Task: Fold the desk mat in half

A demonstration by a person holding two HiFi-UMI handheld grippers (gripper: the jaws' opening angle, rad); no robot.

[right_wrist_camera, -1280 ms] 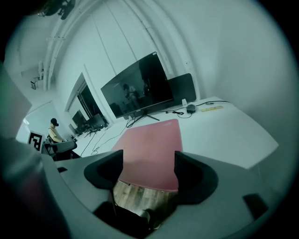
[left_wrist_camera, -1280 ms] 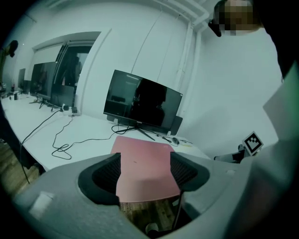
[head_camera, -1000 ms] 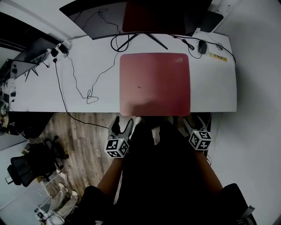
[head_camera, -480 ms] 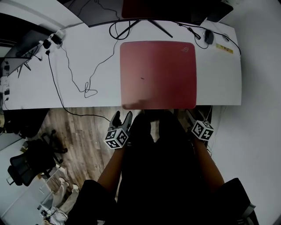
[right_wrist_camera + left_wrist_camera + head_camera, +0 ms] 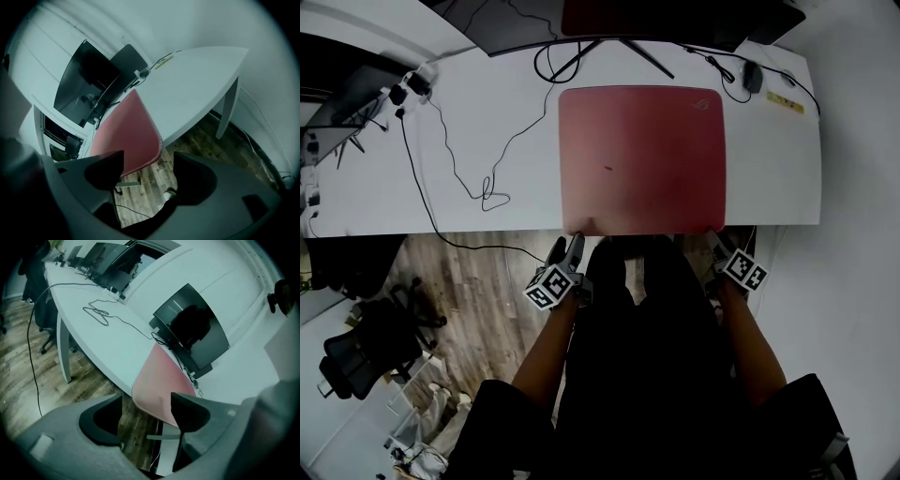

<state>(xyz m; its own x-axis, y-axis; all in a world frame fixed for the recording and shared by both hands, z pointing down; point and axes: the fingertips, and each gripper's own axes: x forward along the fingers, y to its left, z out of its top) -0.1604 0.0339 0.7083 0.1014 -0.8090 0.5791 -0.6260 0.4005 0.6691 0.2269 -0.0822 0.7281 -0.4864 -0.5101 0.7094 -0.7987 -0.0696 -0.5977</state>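
We see the mat lying flat and unfolded on the desk, toward the right half. Its far edge is just in front of the monitor stand, and its near edge reaches the desk's near edge and hangs slightly over it.

The left gripper sits at the mat's near left corner and the right gripper at its near right corner, both just off the desk's near edge and above the floor.

In the left gripper view we find the fingers wide apart. The rounded mat corner reaches into the gap, close against the right-hand finger, and nothing is clamped. In the right gripper view the fingers also stand wide apart, with the other corner in the gap nearer the left-hand finger, again ungripped.

A cable trails across the desk's left half, and a mouse lies near the far right corner.
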